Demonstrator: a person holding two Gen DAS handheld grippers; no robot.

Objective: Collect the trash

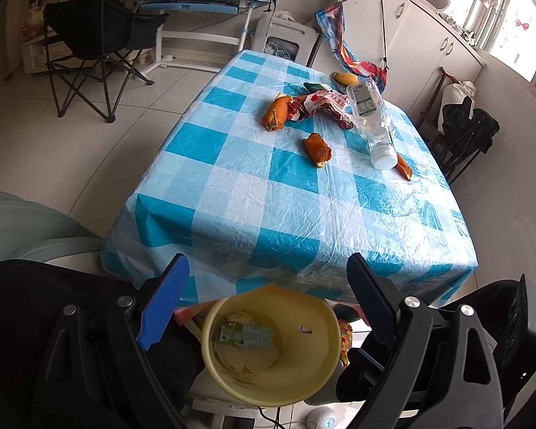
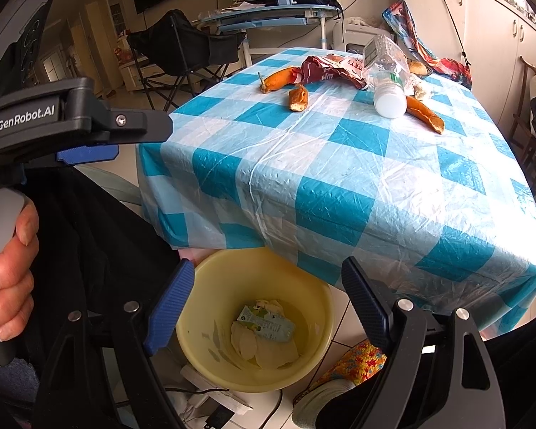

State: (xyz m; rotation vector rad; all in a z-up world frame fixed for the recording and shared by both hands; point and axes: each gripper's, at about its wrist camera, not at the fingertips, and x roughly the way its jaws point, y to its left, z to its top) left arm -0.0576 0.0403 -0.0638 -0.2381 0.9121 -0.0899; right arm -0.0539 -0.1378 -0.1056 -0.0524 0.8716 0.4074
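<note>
1. The left gripper (image 1: 268, 300) has its jaws wide apart and holds nothing; it is above the yellow bin (image 1: 271, 346).
2. The right gripper (image 2: 264, 304) is also spread wide and empty, over the same bin (image 2: 253, 321), which already has a small carton (image 2: 266, 327) inside.
3. The plastic bottle (image 1: 371, 114) lies on its side on the checkered tablecloth (image 1: 268, 196); its long axis runs from far to near, white cap (image 1: 384, 159) toward the grippers.
4. Orange peels (image 1: 317, 149) and a red wrapper (image 1: 325, 102) lie near the bottle.
</note>
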